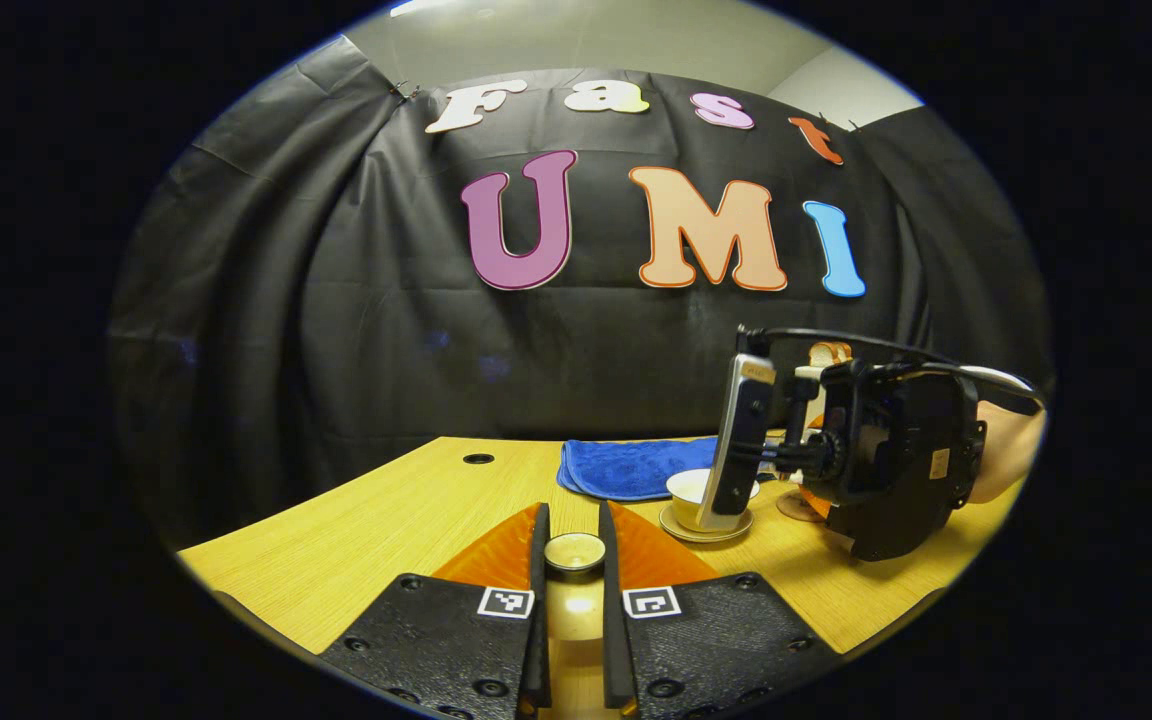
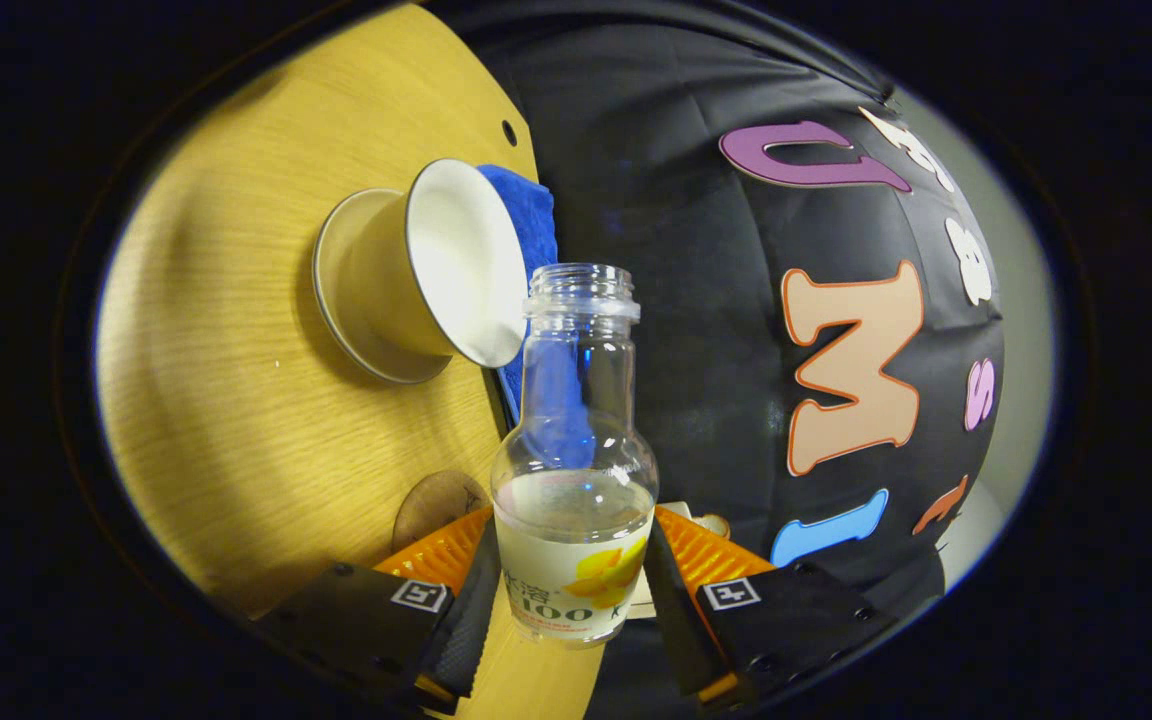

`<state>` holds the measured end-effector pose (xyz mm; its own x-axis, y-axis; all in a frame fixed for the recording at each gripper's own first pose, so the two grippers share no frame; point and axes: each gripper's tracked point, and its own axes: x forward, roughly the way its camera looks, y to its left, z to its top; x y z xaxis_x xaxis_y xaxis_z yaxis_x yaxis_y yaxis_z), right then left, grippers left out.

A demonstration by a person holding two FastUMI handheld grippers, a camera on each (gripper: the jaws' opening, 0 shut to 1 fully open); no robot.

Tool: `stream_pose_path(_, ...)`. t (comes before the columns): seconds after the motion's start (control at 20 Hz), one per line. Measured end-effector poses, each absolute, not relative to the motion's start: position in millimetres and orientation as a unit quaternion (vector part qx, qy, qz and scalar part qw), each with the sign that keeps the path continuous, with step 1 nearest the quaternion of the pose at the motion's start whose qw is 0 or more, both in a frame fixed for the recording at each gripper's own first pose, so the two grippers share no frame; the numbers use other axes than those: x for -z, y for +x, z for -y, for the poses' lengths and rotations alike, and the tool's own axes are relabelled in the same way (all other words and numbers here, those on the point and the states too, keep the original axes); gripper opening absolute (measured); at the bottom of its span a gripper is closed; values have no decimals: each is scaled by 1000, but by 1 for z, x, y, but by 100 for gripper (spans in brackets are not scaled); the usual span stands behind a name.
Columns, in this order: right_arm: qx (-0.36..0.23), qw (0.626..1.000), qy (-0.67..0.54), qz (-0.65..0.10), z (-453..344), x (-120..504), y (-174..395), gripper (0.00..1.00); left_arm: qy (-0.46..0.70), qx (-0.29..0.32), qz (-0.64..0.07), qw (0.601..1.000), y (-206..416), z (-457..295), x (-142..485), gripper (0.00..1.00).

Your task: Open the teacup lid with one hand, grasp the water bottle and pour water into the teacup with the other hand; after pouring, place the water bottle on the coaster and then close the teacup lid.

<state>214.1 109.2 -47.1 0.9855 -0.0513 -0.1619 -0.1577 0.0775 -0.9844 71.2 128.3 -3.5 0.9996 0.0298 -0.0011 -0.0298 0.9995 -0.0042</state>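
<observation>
Jaws of the right gripper clamp the clear glass water bottle, tilted, open mouth toward the white ceramic teacup at ten o'clock. Left gripper pinches the small round teacup lid, apart on the wooden table.

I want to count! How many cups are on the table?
1. The teacup sits on its saucer by the blue cloth. The left tool holds its lid. The right tool holds a bottle, not a cup.
</observation>
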Motion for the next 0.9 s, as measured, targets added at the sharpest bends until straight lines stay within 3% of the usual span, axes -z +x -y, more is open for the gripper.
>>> stream_pose_path(0.9, -27, 592, -806, -14, -114, 28, 214, 77, -2, -15, -1, 1000, 71, -128, 3, 18)
